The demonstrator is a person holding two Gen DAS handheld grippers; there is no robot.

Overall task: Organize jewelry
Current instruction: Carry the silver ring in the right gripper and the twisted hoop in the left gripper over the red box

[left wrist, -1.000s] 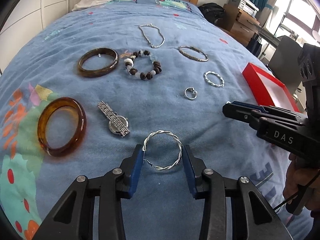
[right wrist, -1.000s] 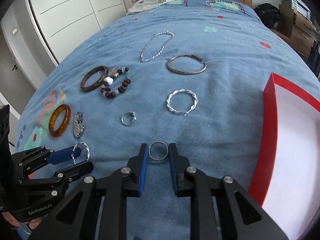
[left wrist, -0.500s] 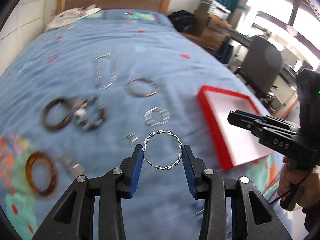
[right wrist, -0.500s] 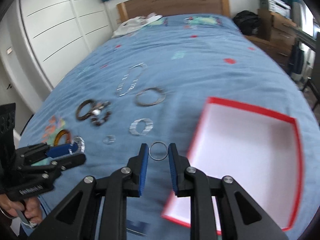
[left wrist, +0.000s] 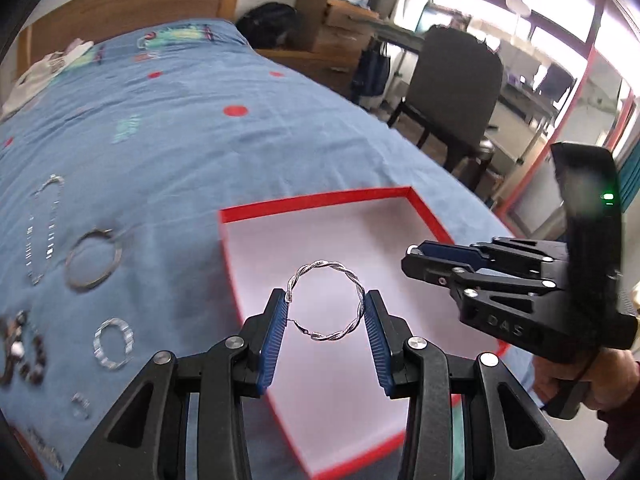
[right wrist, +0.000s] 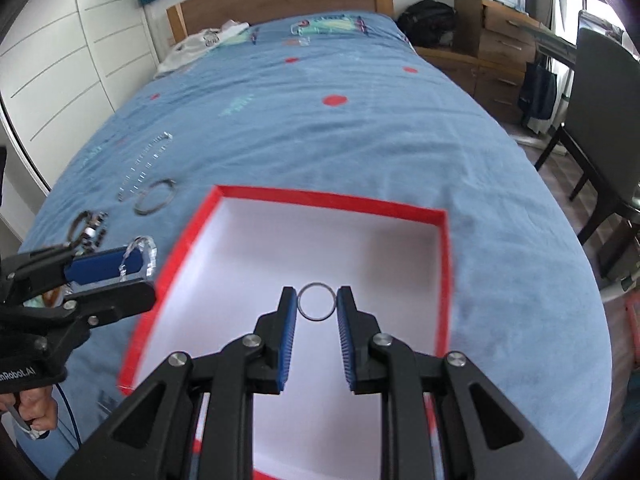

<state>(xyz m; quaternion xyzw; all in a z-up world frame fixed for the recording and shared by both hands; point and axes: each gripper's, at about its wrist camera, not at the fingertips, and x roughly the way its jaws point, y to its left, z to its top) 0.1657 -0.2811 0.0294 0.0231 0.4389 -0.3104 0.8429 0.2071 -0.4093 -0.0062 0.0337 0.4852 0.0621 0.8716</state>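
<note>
My left gripper (left wrist: 325, 308) is shut on a twisted silver bangle (left wrist: 325, 273) and holds it above the red-rimmed box with a white floor (left wrist: 316, 202). My right gripper (right wrist: 317, 308) is shut on a small plain silver ring (right wrist: 317, 286) above the same box (right wrist: 332, 200). The right gripper shows at the right of the left wrist view (left wrist: 416, 258). The left gripper with its bangle shows at the left of the right wrist view (right wrist: 138, 270).
On the blue bedspread left of the box lie a silver chain (left wrist: 42, 228), a thin silver bangle (left wrist: 93, 259), another twisted bangle (left wrist: 113, 343), a bead bracelet (left wrist: 20, 354) and a small ring (left wrist: 80, 405). A chair (left wrist: 456, 88) and drawers stand past the bed's right edge.
Both grippers have swung right from the jewelry spread to above the box, each carrying its piece. The box has come to fill the middle of both views.
</note>
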